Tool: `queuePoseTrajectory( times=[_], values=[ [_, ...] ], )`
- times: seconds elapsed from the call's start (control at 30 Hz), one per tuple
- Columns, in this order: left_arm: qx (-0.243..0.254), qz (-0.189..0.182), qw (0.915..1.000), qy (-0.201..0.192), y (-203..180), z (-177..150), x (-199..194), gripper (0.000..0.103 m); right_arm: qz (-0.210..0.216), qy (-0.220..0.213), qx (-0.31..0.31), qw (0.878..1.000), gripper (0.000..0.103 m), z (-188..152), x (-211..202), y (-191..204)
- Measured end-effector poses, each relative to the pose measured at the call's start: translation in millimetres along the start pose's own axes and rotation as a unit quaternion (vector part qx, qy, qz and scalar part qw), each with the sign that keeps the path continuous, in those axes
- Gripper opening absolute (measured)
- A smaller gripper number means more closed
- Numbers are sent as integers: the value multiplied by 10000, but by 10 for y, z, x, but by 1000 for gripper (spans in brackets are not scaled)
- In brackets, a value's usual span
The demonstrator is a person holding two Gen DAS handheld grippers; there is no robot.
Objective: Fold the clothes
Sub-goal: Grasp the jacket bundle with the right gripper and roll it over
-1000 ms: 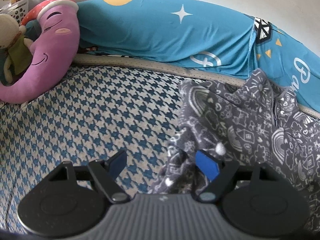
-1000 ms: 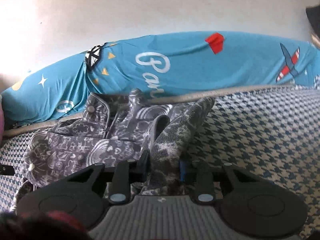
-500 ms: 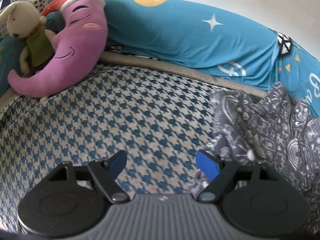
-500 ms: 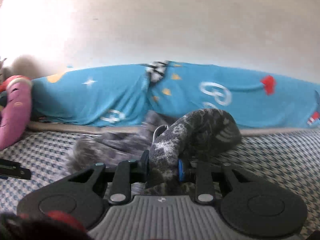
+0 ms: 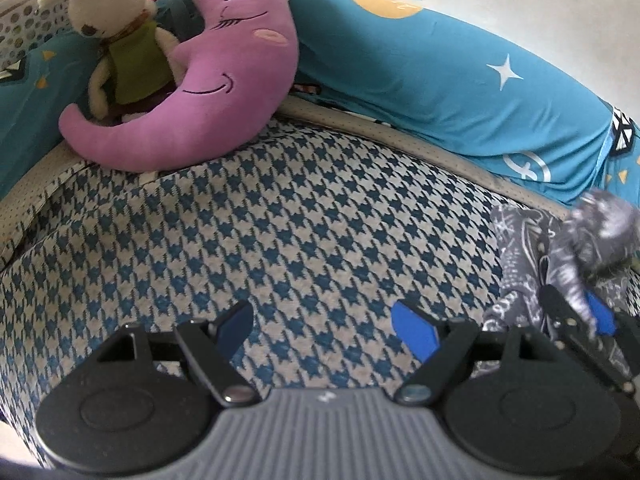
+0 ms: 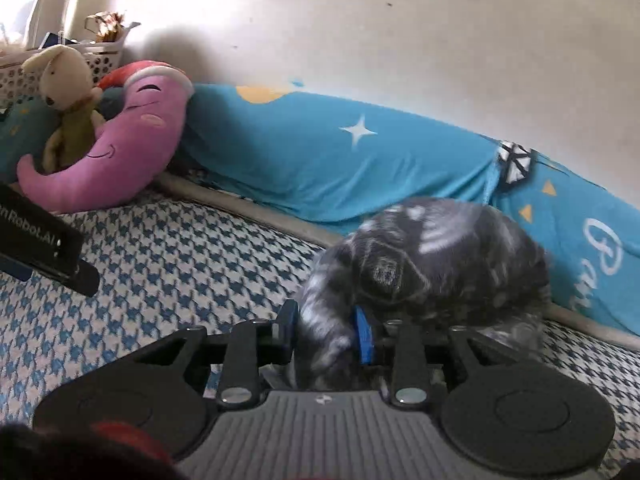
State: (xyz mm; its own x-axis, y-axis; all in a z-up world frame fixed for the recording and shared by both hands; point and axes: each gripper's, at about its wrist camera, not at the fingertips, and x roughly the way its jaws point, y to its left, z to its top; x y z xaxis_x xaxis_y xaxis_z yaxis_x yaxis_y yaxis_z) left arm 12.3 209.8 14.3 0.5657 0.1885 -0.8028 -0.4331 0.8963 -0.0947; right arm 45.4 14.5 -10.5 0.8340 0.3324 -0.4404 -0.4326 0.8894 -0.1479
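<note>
Houndstooth bedding [image 5: 280,248] lies directly under us. Our left gripper [image 5: 322,326] hovers above it with jaws spread and nothing between them. Our right gripper [image 6: 326,330] is clamped on the grey printed garment [image 6: 432,256], lifted in a bunch just beside the teal bolster [image 6: 320,152]; motion blur hides which edge we hold. We should lay it flat, then pinch a free corner with the empty gripper. Farther back, a white perforated basket [image 6: 106,58] holds what may be wrapping.
</note>
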Motion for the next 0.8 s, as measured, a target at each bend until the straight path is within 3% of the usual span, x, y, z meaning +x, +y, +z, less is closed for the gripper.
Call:
queuePoseTrajectory(
  times=[0.07,0.4,0.8],
  values=[
    [-12,6,10000,2,20,3,9,79,105,-17,-43,9999,45,0,1,18],
    [-117,-36,9999,-93,-5,16,-22,79,369,-227,-112,9990,45,118,-338,36],
    [111,-351,9992,-145,-320,-66,-120,80,599,469,364,9964,45,-4,-674,-473]
  ],
)
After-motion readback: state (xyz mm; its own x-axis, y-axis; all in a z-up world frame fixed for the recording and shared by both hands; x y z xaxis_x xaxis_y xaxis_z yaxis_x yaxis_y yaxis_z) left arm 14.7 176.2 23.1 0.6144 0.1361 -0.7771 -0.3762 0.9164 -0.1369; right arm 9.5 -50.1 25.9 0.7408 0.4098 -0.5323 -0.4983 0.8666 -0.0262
